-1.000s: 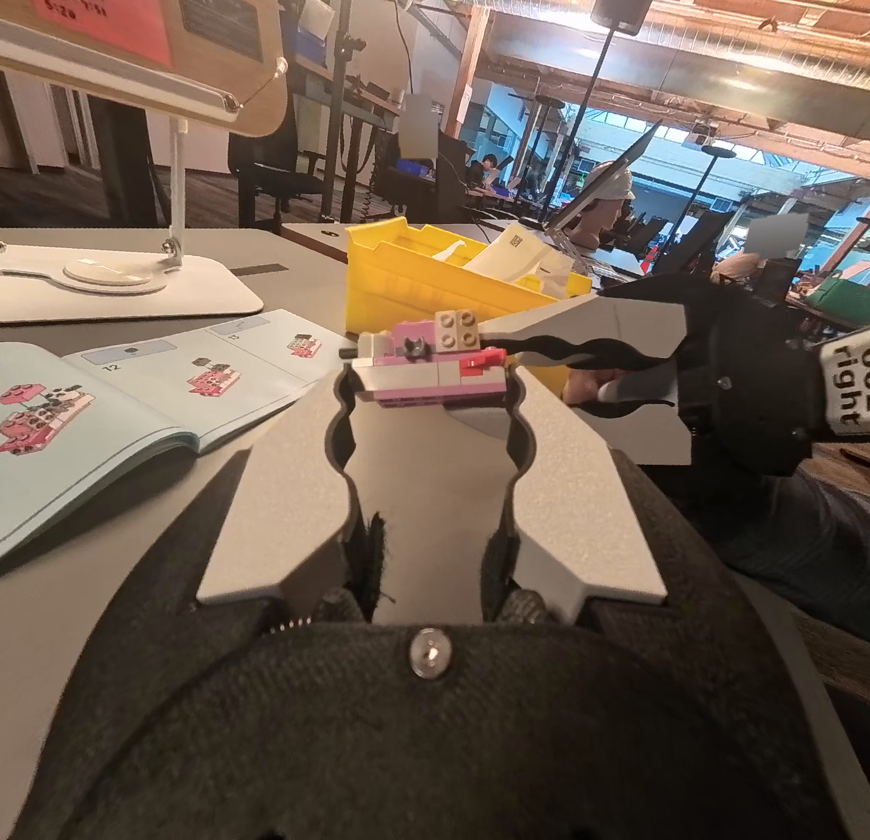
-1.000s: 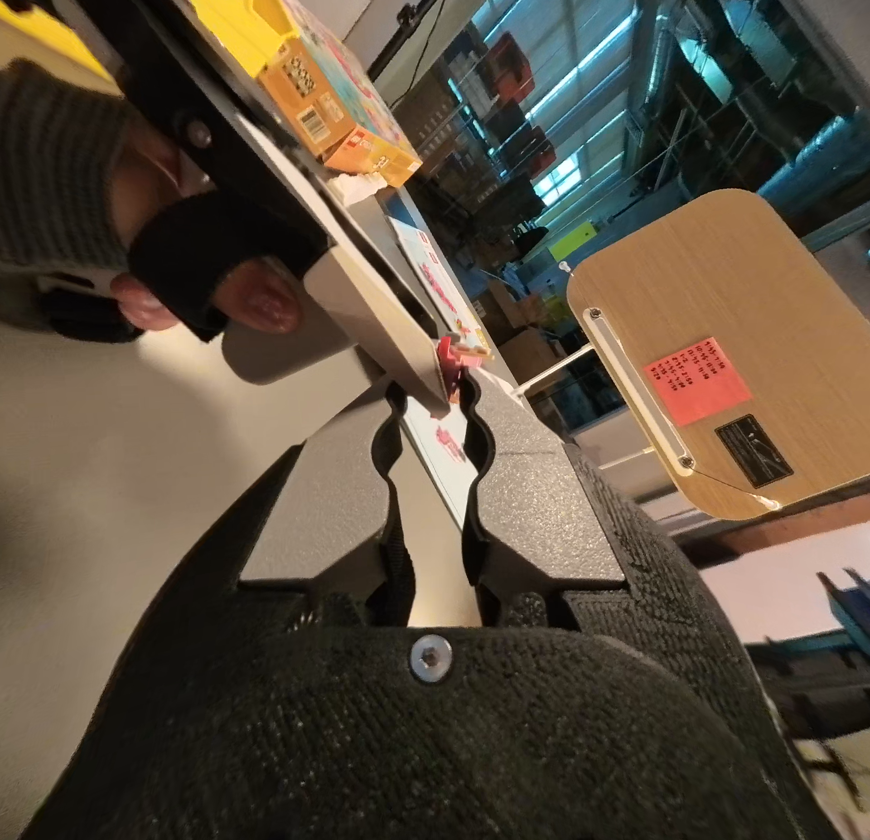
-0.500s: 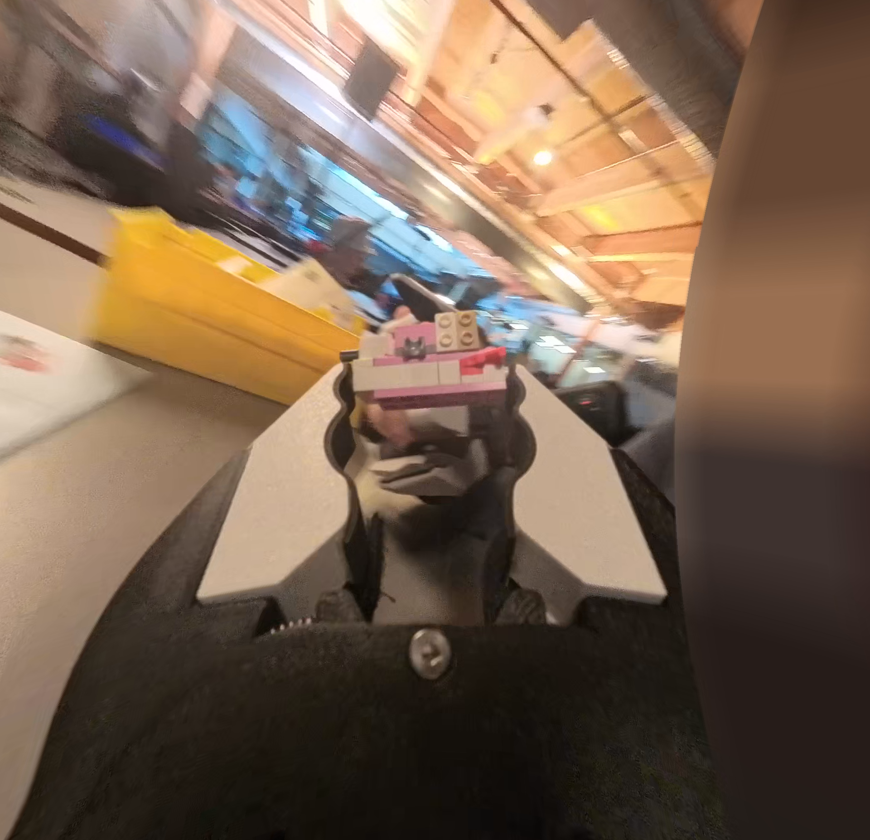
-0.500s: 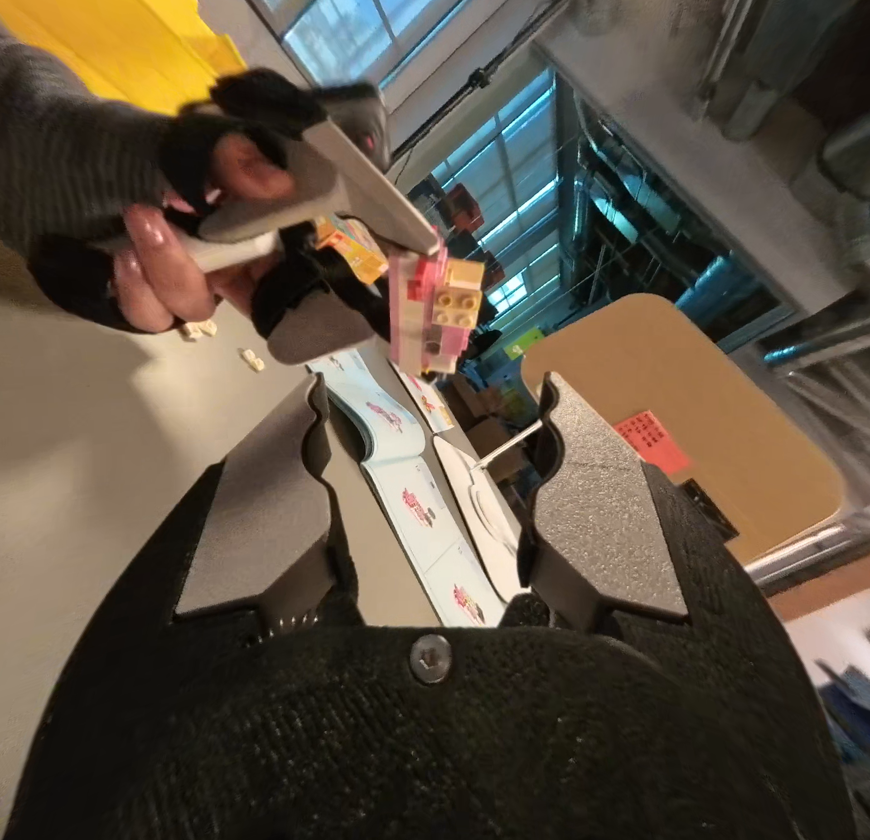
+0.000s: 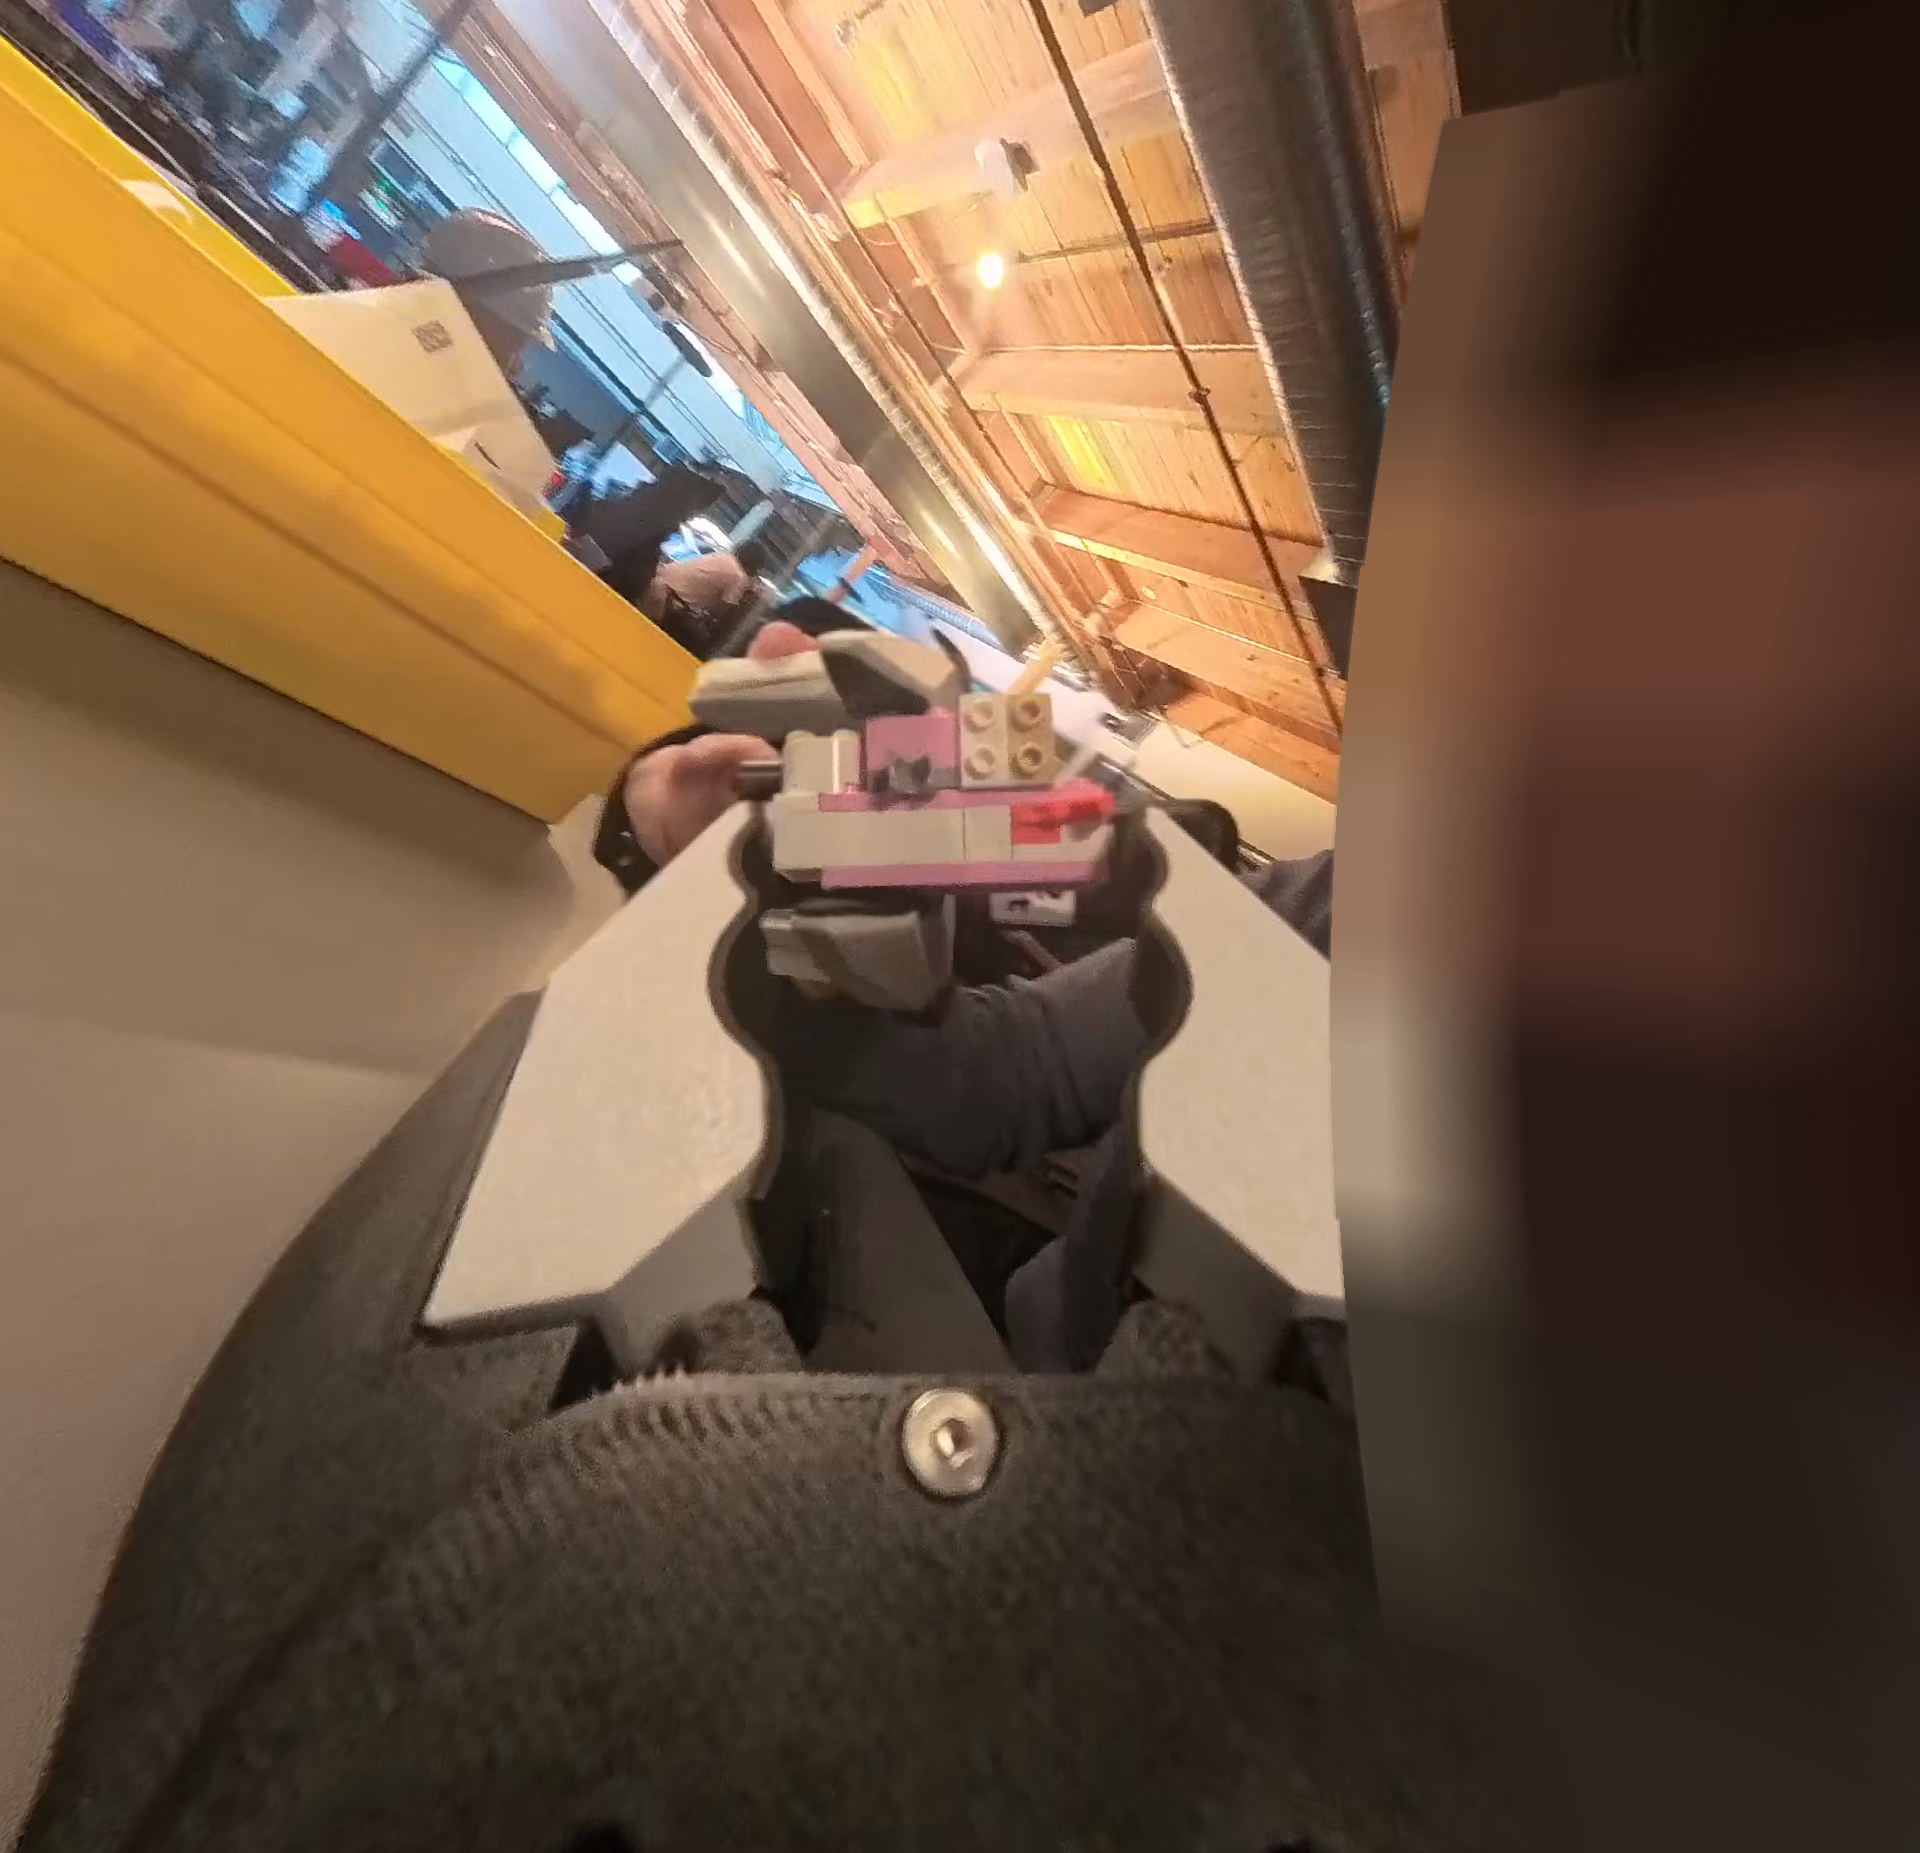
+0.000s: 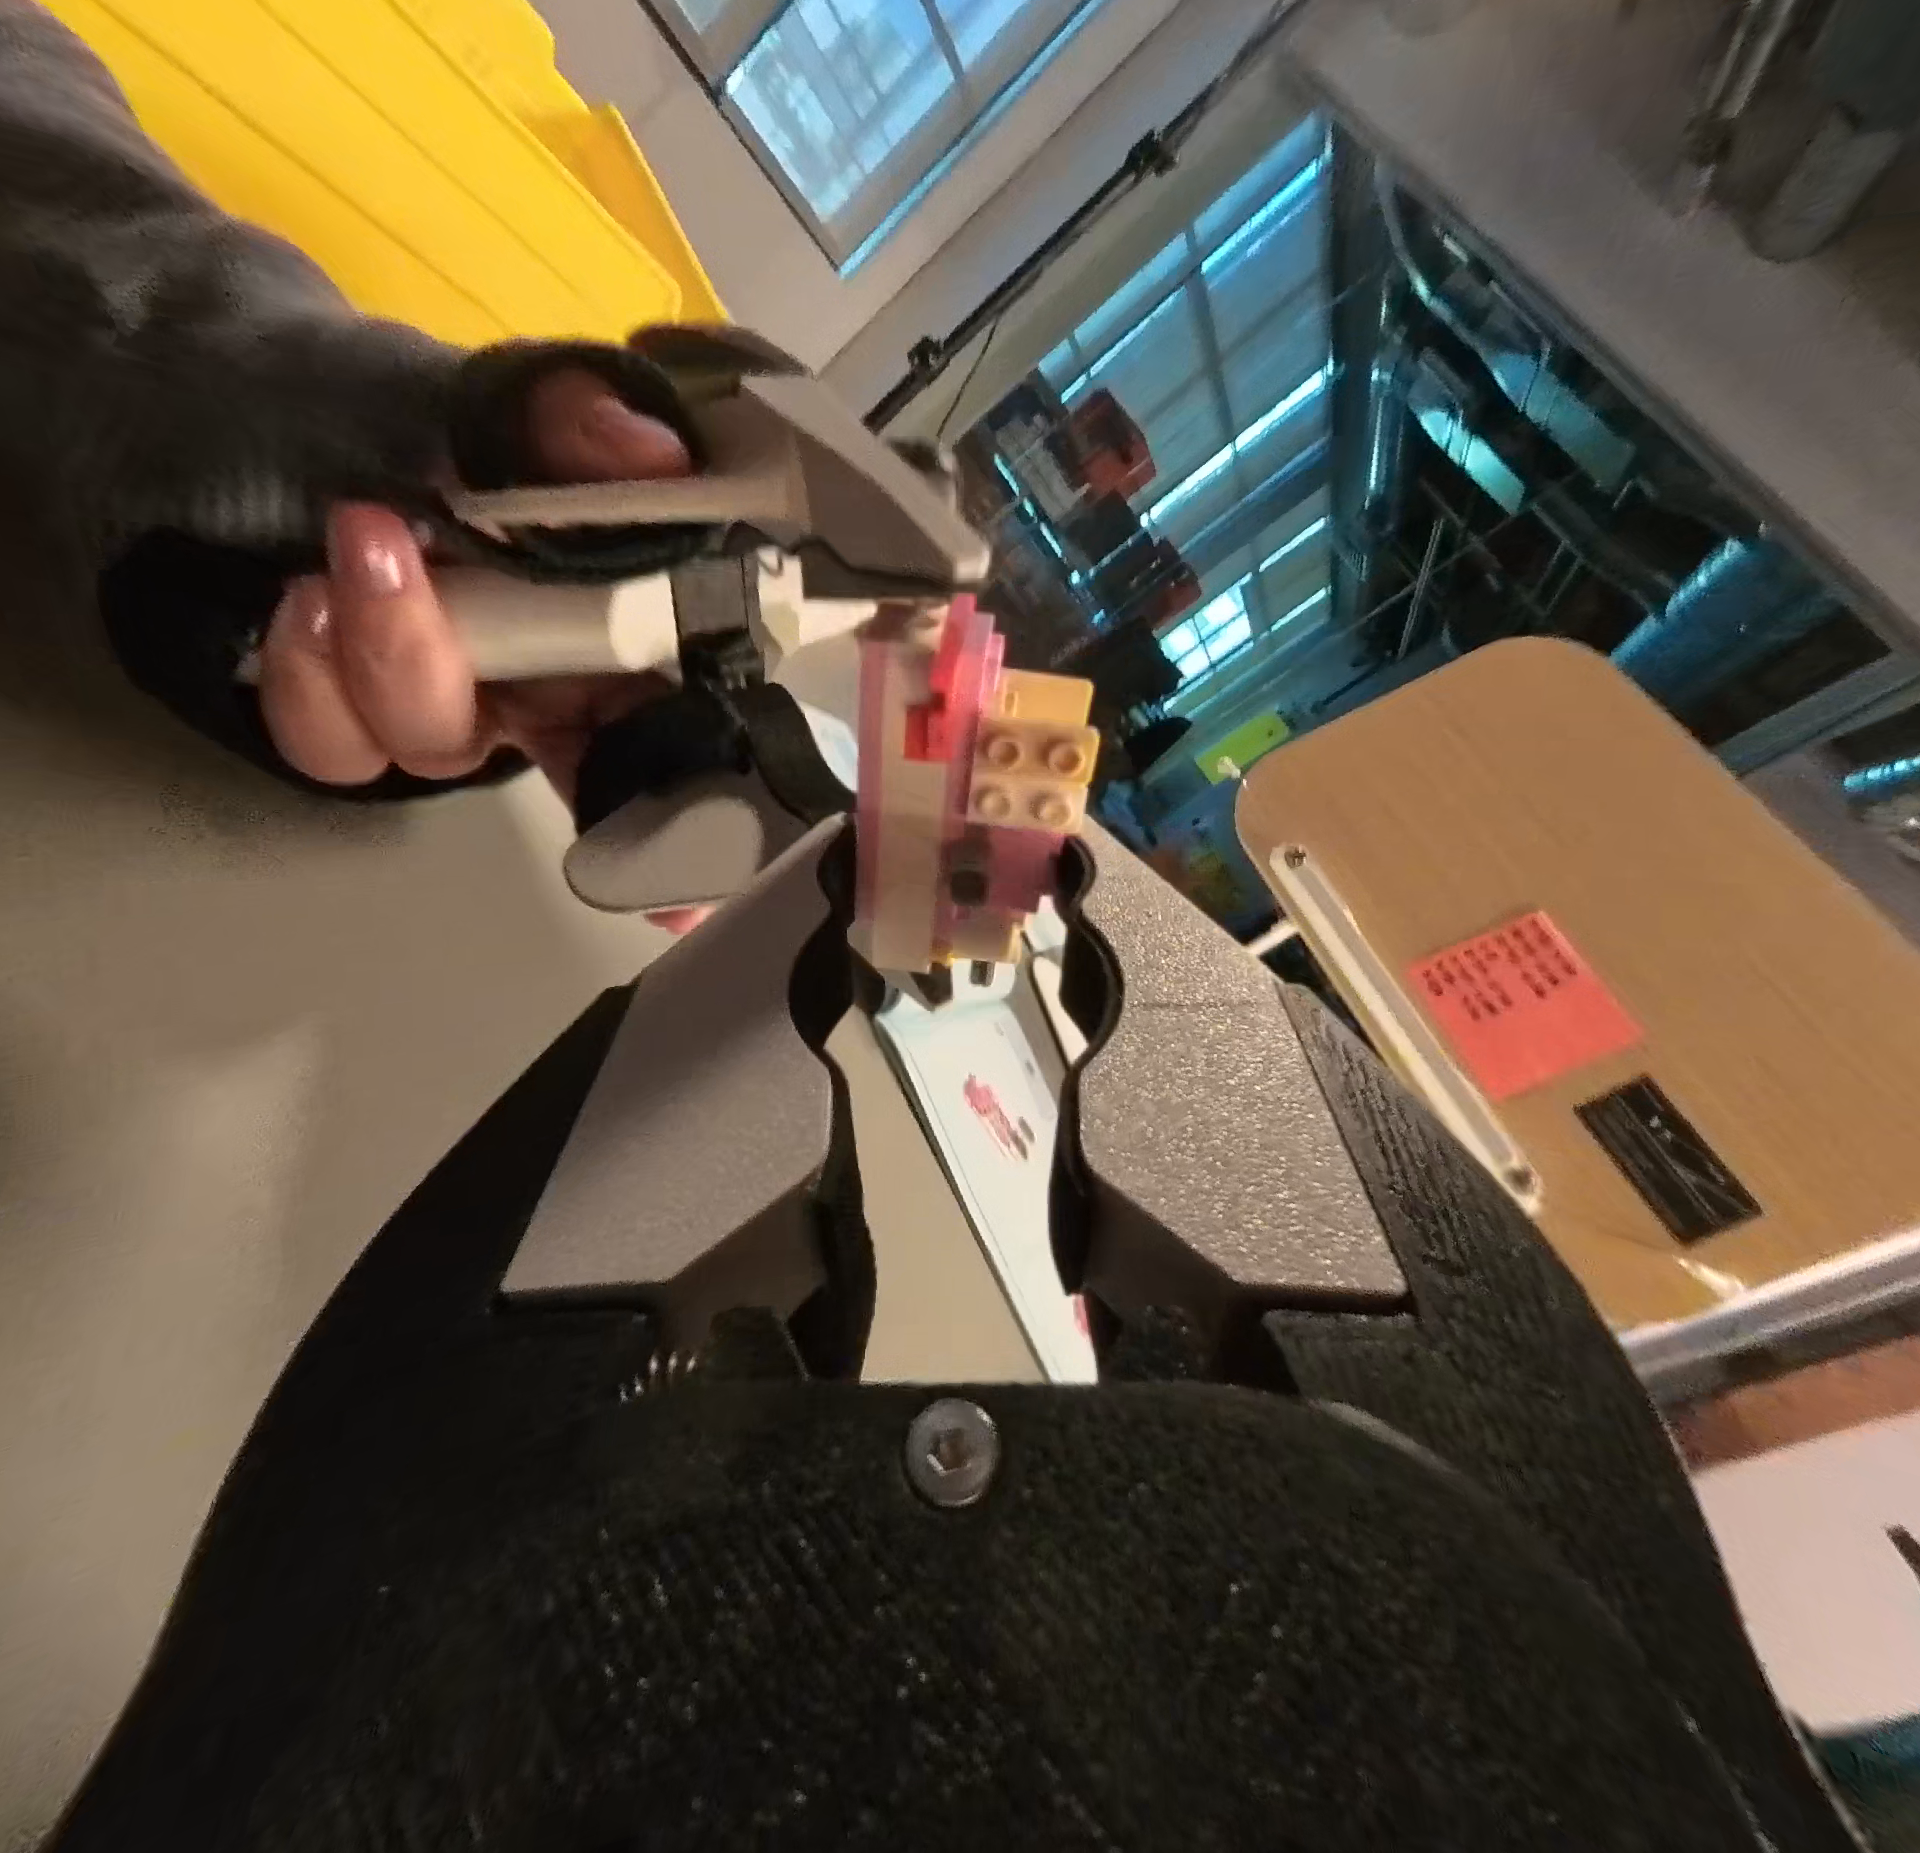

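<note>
**Operator:** What is each claw doing?

**Spotter:** Your left gripper (image 5: 940,847) pinches the brick model (image 5: 935,827), a pink, white, tan and red build, end to end between its pale fingertips, up off the table (image 5: 156,972). Your right gripper (image 6: 956,868) has its dark fingers close on either side of the model's pink end. I cannot tell whether the pads press on it.

**Operator:** What is around it, and what is in the way?

**Spotter:** In your left view, the yellow bin (image 5: 260,515) runs from 9 to 11 o'clock, with white paper (image 5: 416,349) sticking out of it. The right gripper's fingers (image 5: 810,676) cross the model at 12 and 6 o'clock. In your right view, your gloved left hand (image 6: 353,660) fills 10 o'clock. An open booklet (image 6: 987,1086) lies on the table beyond the jaws.

**Operator:** Any labels?

**Spotter:** The wooden board (image 6: 1558,764) at 3 o'clock carries a red sticker (image 6: 1517,1003) and a black label (image 6: 1662,1159). The paper in the bin bears a small square code. The print on all of them is too small to read.
</note>
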### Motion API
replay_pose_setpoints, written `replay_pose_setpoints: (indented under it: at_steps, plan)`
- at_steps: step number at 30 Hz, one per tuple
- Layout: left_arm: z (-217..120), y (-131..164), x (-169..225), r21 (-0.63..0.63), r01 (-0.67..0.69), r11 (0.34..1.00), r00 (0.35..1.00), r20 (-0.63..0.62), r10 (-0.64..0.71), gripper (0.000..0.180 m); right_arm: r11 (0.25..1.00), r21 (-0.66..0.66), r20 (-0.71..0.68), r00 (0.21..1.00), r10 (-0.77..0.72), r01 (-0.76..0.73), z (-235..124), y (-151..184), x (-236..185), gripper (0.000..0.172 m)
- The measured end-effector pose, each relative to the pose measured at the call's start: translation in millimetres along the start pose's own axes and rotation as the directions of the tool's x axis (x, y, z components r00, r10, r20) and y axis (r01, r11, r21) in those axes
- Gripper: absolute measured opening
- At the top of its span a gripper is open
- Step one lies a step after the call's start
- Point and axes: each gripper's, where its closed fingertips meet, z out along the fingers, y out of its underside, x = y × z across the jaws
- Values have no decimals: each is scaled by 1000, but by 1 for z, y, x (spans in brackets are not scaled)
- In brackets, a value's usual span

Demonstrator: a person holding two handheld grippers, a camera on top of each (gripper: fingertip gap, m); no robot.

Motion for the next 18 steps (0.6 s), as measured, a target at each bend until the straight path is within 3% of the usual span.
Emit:
replay_pose_setpoints:
  at_steps: [1, 3, 5, 8, 10, 15, 18]
  plan:
    - [-1, -3, -8, 6, -28, 1000, 998, 64, 28, 89, 999, -36, -5, 1000, -10, 9, 1, 8, 1, 35]
    - [-7, -4, -28, -62, -188, 980, 945, 260, 197, 94, 989, -137, -35, 998, -61, 56, 3, 28, 7, 35]
    - [-20, -10, -44, -204, -404, 892, 771, 449, 452, 83, 965, -230, -34, 991, -133, 121, 5, 45, 8, 35]
    - [-30, -18, -45, -376, -540, 753, 542, 529, 653, 59, 923, -320, -1, 974, -227, 215, 8, 61, 2, 35]
    - [-30, -14, -47, -427, -529, 733, 519, 520, 678, 47, 893, -354, 22, 957, -288, 277, 11, 67, -2, 35]
    - [-34, 5, -65, -464, -388, 796, 601, 527, 600, 53, 793, -427, 114, 895, -431, 435, 15, 78, -15, 34]
    - [-44, 7, -79, -512, -332, 792, 546, 581, 604, 29, 743, -447, 168, 863, -476, 498, 17, 84, -24, 34]
